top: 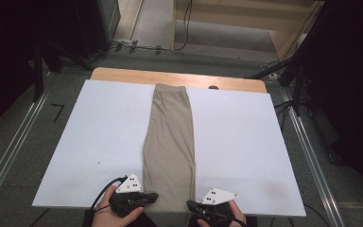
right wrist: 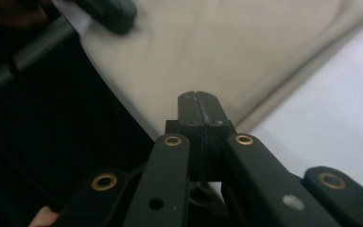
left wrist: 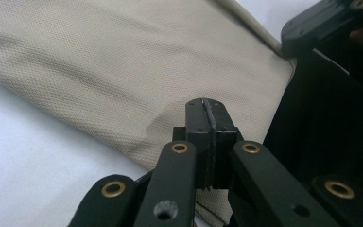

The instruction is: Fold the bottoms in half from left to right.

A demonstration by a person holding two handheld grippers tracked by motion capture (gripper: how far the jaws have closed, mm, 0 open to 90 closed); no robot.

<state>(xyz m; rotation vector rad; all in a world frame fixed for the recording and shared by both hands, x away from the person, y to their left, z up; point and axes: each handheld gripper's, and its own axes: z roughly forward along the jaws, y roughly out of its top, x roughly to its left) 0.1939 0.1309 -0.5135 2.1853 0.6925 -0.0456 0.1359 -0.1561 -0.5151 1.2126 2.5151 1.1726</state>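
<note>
Two grippers flanking folded beige trousers [top: 170, 142], white board [top: 99, 132], wooden table [top: 123, 74]

Left tongs [left wrist: 204, 108] sitting closed over beige trousers [left wrist: 137, 71] lying on white worktop [left wrist: 23, 156].

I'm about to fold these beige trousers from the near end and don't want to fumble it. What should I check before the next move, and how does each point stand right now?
1. Trousers lie flat and lengthwise on the white board: ok.
2. Near end of the trousers is within reach, between the two grippers: ok.
3. Left gripper sits at the near left edge of the cloth: ok.
4. Right gripper sits at the near right edge: ok.
5. Jaws ready to take cloth: not ok, both pairs are shut with nothing between them.
6. Cloth hanging over the near board edge: cannot tell.
</note>
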